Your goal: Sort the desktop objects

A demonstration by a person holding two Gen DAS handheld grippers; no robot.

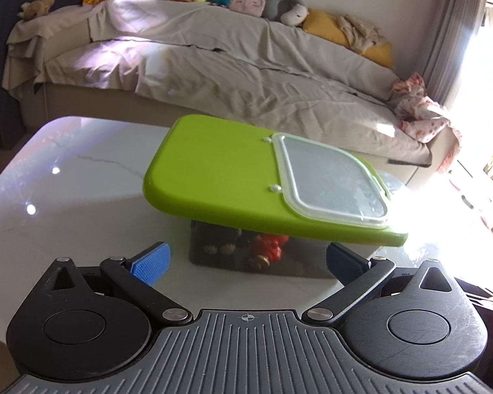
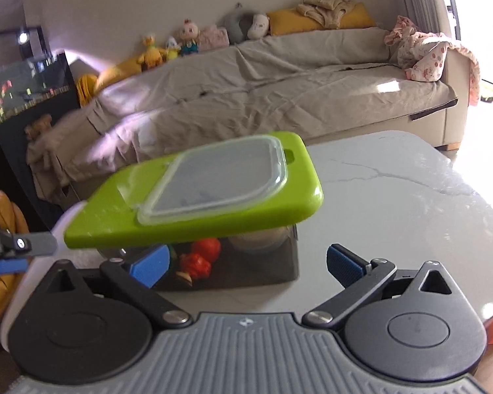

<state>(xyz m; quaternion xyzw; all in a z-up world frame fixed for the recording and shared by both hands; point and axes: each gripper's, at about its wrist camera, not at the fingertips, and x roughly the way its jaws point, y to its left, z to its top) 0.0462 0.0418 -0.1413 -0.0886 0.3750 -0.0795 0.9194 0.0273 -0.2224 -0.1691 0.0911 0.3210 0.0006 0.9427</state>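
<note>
From my left wrist, my left gripper (image 1: 246, 259) is spread wide, holding nothing, just short of the clear box (image 1: 243, 252) on the white table (image 1: 65, 170). The green lid (image 1: 233, 177) sits tilted on the box, with red toys (image 1: 268, 249) inside. From my right wrist, my right gripper (image 2: 246, 262) is likewise released near the box; something pale, perhaps a bowl (image 2: 256, 239), lies blurred inside.

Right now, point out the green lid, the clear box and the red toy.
green lid (image 1: 213, 177): left wrist view, plain green top.
clear box (image 2: 279, 262): right wrist view, smoky side wall.
red toy (image 2: 200, 259): right wrist view, its body.
</note>
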